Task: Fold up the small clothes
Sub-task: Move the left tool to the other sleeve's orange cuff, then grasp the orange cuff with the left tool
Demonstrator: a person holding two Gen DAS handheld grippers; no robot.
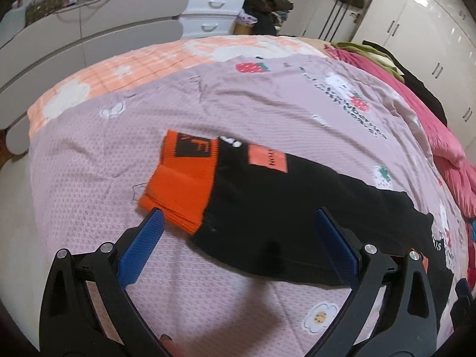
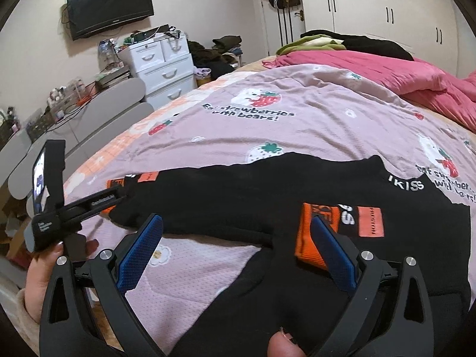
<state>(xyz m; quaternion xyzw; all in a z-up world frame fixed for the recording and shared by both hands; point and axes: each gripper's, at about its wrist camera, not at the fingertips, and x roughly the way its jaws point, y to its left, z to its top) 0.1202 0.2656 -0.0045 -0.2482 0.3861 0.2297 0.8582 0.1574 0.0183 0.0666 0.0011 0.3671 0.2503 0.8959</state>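
Note:
A black sweatshirt (image 2: 253,190) with orange cuffs lies spread on the pink strawberry-print bedspread (image 2: 297,113). One sleeve (image 1: 297,196) stretches out to the left and ends in an orange cuff (image 1: 181,184). My left gripper (image 1: 239,212) is open, its blue pads straddling this sleeve just behind the cuff. In the right wrist view the left gripper (image 2: 120,198) shows side-on at that cuff, held by a hand (image 2: 41,264). The other orange cuff (image 2: 309,232) lies folded onto the sweatshirt's body. My right gripper (image 2: 235,218) is open above the garment's near edge, its right pad (image 2: 330,250) over this cuff.
A bunched pink quilt (image 2: 416,77) with green and black clothes on top lies at the far right of the bed. Grey padded panels (image 1: 89,38) edge the bed on the left. A white drawer chest (image 2: 163,65), a wall TV (image 2: 110,6) and white wardrobes (image 2: 386,6) stand beyond.

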